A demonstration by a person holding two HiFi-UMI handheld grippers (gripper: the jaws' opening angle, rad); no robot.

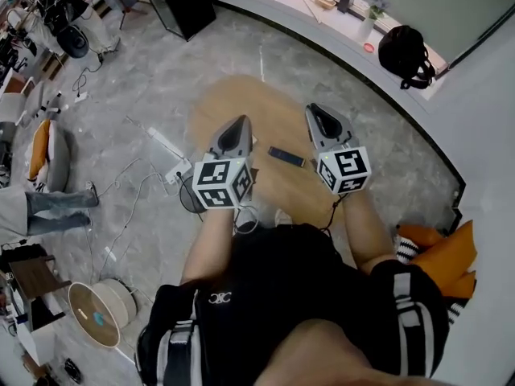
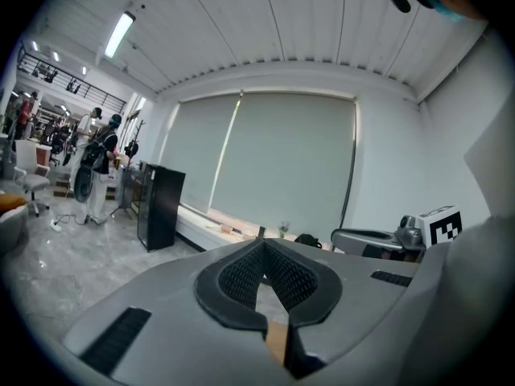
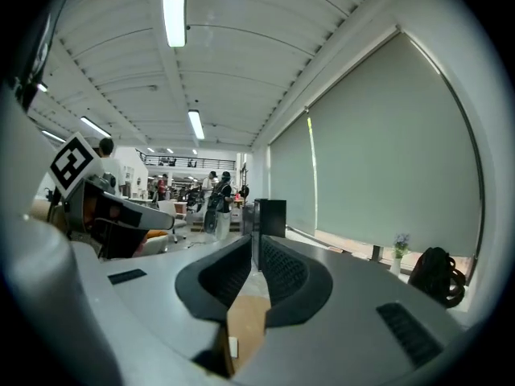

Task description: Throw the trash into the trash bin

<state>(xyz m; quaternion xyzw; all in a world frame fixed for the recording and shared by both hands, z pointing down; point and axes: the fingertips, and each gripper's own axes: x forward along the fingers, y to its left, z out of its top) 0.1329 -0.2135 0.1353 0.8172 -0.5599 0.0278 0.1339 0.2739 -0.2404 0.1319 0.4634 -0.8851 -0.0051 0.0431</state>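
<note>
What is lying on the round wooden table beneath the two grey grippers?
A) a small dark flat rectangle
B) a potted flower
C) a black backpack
A: the head view shows a small dark flat rectangle lying on the round wooden table, between the left gripper and the right gripper.

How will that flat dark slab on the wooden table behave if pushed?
The dark slab lies flat and thin, so it would probably slide, not tip or roll. The wooden table looks smooth, so likely little drag. Its low edges may be hard to grip.
</note>
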